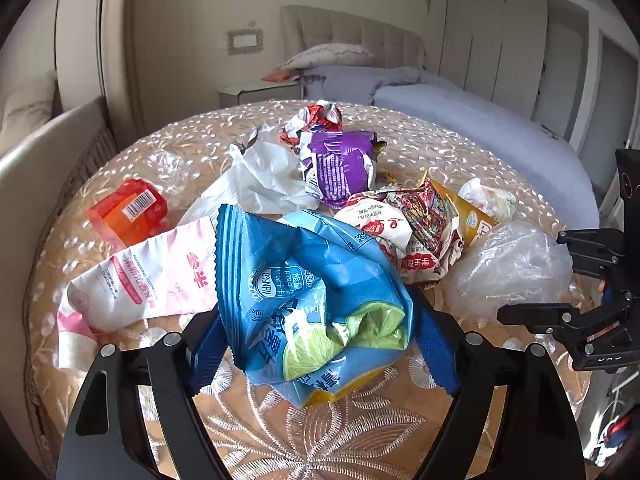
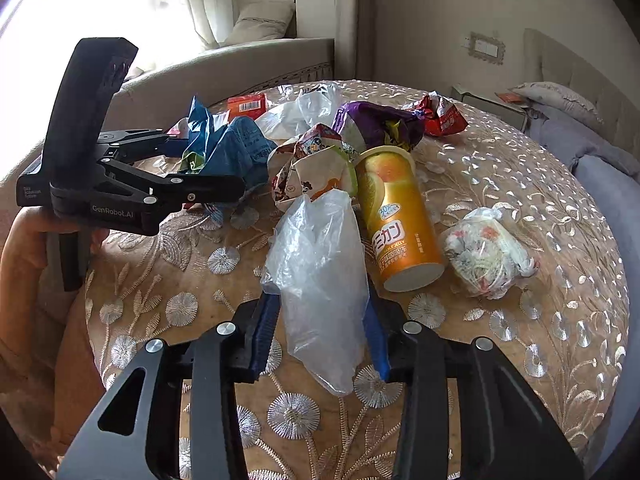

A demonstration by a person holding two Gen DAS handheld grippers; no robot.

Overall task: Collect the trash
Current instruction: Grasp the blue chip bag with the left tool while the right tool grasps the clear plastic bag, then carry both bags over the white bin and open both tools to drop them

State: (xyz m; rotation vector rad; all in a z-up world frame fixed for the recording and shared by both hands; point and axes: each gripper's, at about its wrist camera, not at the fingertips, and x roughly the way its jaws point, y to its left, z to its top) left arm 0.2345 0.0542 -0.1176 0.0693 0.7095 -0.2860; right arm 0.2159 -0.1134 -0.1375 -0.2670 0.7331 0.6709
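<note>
Our left gripper [image 1: 320, 344] has its blue-padded fingers closed against a crumpled blue snack bag printed with a lime slice [image 1: 316, 300], holding it just above the round table's beige embroidered cloth [image 1: 320, 440]. Just beside it to the left lies a pink and white squeezed tube [image 1: 148, 280], and beyond that an orange-red plastic tub with a barcode [image 1: 130, 210]. Behind the bag sit a white crumpled plastic bag [image 1: 260, 176], a purple foil wrapper [image 1: 340, 168] and a red and white wrapper [image 1: 316, 118].

Our right gripper [image 2: 320, 328] pinches a clear, wrinkled plastic bag [image 2: 320, 272] between its blue pads, the bag's lower end hanging over the cloth. Touching that bag on the right is an orange cylindrical drink carton lying on its side [image 2: 396, 216], with a crumpled cartoon-printed paper wrapper [image 2: 312, 164] at its top end. A balled-up white patterned wrapper [image 2: 486, 258] lies near the carton, apart from it. In the right wrist view the left gripper appears at left, gripped by a hand [image 2: 24, 248].
</note>
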